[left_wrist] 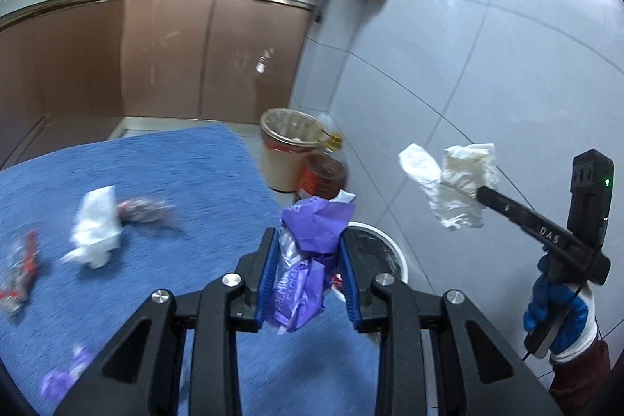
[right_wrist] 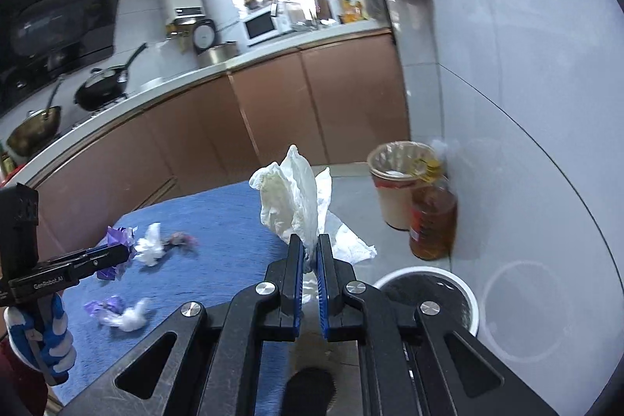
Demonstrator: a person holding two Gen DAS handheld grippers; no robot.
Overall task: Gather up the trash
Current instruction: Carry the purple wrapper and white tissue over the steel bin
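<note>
Left wrist view: the left gripper [left_wrist: 308, 240] clamps a crumpled purple wrapper [left_wrist: 308, 260] above the blue tablecloth [left_wrist: 175, 162], beside the white bin [left_wrist: 390, 248]. The right gripper [right_wrist: 311, 248], jaws closed, pinches a white tissue [right_wrist: 292, 197]. More tissue [left_wrist: 97, 225] and wrappers [left_wrist: 19, 271] lie on the cloth.

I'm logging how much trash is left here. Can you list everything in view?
purple wrapper: one, purple, gripped in left tongs
crumpled tissue: one, white, gripped in right tongs
loose trash: several pieces, white, purple, red, on blue cloth
waste bin: one, beige, lined, floor by wall
oil bottle: one, amber, beside the waste bin
round bin: one, white rim, floor beside cloth
gloved hands: two, blue and white, holding tongs
</note>
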